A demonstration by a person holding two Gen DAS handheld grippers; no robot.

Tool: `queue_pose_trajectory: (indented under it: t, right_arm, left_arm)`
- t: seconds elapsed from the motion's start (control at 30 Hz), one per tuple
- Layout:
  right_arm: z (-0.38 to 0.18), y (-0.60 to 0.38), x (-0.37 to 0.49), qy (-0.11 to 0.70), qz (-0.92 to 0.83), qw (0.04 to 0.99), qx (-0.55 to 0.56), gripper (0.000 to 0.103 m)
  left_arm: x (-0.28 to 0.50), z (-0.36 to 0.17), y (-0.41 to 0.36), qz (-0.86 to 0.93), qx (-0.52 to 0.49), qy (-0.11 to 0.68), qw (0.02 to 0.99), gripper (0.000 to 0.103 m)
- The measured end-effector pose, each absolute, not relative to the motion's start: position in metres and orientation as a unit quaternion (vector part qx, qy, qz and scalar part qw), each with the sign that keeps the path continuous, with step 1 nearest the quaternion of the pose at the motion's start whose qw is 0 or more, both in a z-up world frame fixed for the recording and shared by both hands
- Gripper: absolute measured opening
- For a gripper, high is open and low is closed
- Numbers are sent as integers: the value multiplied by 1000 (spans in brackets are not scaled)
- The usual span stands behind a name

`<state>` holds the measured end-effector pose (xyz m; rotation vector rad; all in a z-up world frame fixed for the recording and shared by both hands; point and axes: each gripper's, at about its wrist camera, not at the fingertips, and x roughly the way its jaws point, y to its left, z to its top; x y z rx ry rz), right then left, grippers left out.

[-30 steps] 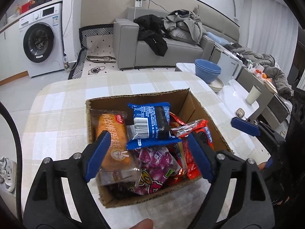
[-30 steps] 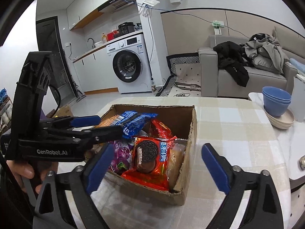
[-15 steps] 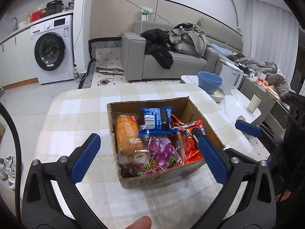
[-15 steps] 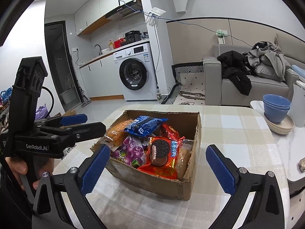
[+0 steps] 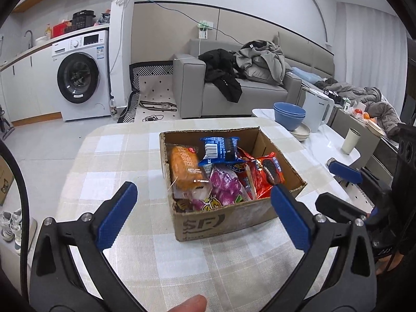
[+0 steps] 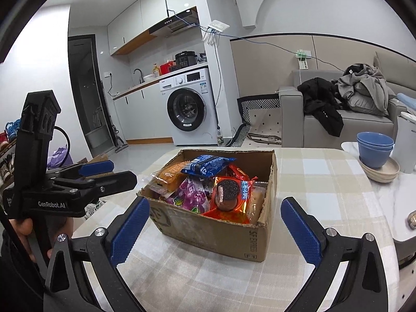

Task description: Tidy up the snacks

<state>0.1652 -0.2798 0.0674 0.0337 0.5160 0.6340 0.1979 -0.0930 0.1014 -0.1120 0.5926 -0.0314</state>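
Note:
A cardboard box (image 5: 223, 221) (image 6: 215, 231) full of snack packs stands on the checked tablecloth. In it lie an orange bread pack (image 5: 184, 166), a blue cookie pack (image 5: 221, 150) (image 6: 208, 165), a purple candy bag (image 5: 226, 187) (image 6: 192, 192) and a red Oreo pack (image 5: 267, 171) (image 6: 228, 192). My left gripper (image 5: 202, 218) is open and empty, held back above the table in front of the box. My right gripper (image 6: 215, 231) is open and empty, in front of the box's near corner. The left gripper also shows at the left of the right wrist view (image 6: 96, 171).
Blue bowls (image 5: 290, 115) (image 6: 374, 150) on cream plates, a white kettle (image 5: 318, 111) and a white cup (image 5: 351, 140) stand on the marble top at the right. A washing machine (image 5: 83, 78) and a grey sofa (image 5: 234, 91) stand beyond the table.
Both grippers have pulled back and up from the box; it looks smaller and farther now. The blue cookie pack stays on top of the snacks. Both jaws remain open.

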Motion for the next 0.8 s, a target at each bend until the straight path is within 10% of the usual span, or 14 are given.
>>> queue_pose_trajectory:
  t: [0.8]
  right_arm:
    - [41, -292, 139, 211, 311, 926, 16, 103]
  left_arm:
    - [169, 47, -81, -12, -61, 243, 968, 102]
